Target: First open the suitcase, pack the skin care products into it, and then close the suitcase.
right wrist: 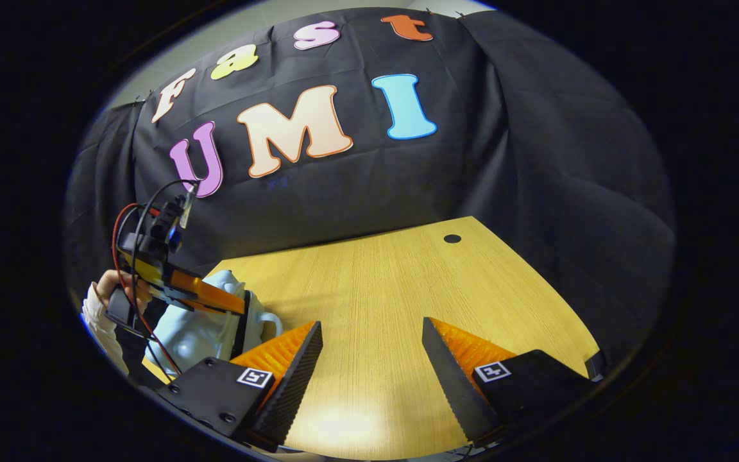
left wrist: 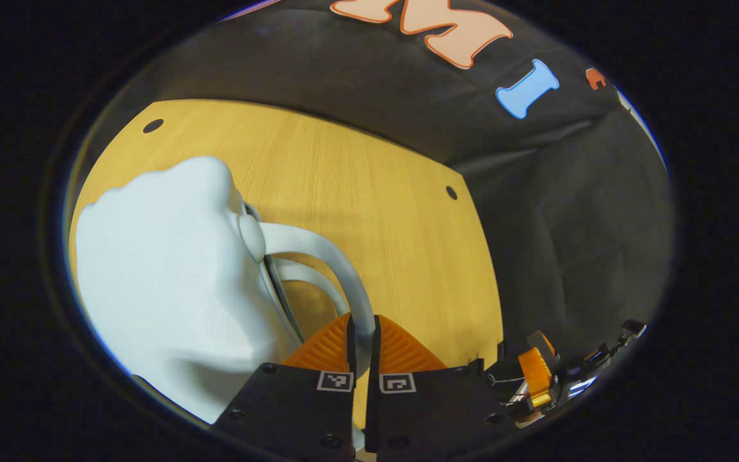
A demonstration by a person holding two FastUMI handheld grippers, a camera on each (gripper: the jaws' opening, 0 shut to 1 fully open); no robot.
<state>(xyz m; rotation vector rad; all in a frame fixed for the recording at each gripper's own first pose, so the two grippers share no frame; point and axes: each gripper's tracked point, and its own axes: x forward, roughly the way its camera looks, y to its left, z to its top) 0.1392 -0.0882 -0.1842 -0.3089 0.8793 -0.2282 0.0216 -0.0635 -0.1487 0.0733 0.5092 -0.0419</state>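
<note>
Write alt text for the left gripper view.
The left tool is shut on the curved handle of a pale, rounded suitcase lying on a wooden table. The right tool shows low at the right edge, against the black cloth wall.

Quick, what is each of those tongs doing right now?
Left tongs: closed on the handle of the pale blue suitcase.
Right tongs: open, holding nothing, above the wooden table.

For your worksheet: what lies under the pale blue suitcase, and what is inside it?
The suitcase rests on the wooden table. The left gripper clamps its handle. Its contents are hidden by the shell.
</note>
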